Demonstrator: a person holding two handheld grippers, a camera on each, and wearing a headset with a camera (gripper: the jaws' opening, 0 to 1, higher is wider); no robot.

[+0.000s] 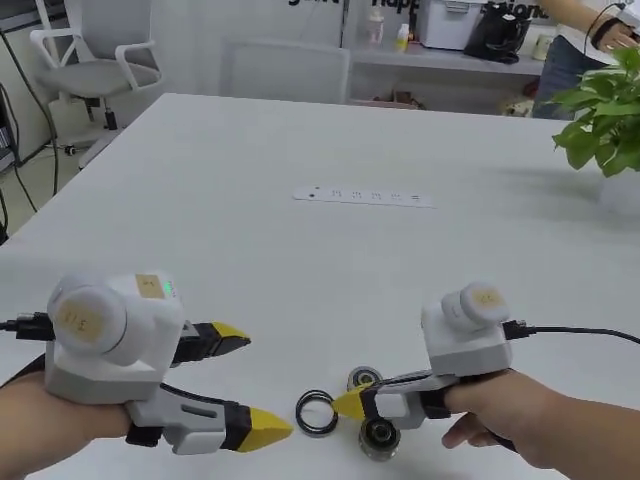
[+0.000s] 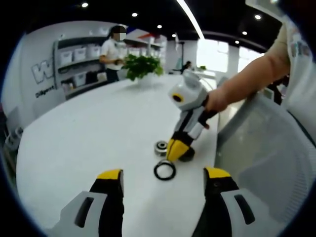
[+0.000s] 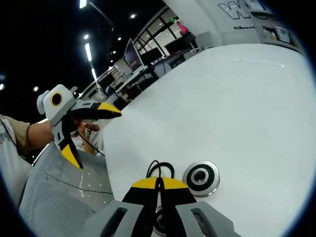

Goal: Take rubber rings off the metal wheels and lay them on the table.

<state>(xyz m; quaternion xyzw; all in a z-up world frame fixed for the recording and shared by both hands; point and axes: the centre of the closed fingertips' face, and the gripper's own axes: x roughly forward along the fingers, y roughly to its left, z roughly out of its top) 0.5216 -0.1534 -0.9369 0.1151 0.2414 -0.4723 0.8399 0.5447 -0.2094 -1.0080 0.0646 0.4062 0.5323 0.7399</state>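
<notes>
**Asker:** Where are your tongs sitting at this moment?

**Holder:** Both are hovering low over the near edge of the white table point(image 1: 300, 130). My left gripper point(image 1: 248, 380) is showing its yellow-tipped jaws spread wide apart, with nothing between them. My right gripper point(image 1: 348, 403) is showing its jaws pressed together, and I am seeing nothing pinched in them.

**Asker:** And the rubber?

**Holder:** One black rubber ring point(image 1: 315, 412) is lying flat on the table between the two grippers, just beside the right tips. I cannot tell whether they are touching it.

**Asker:** What is the next move turning on?

**Holder:** I am judging that the dark-rimmed wheel point(image 1: 380, 437) is the one to strip. It is lying flat, axle pointing up, just on the near side of my right jaws. That makes the right hand the nearer one. The left gripper is facing it across the loose ring, which is lying in its path. A bare silver wheel point(image 1: 363, 380) is lying flat just beyond the right jaws, crowding that side.

**Asker:** Anything farther off?

**Holder:** A white power strip point(image 1: 362, 196) is lying mid-table, well apart. A leafy plant point(image 1: 605, 120) is standing at the far right, and an office chair point(image 1: 90, 60) past the far left corner.
</notes>
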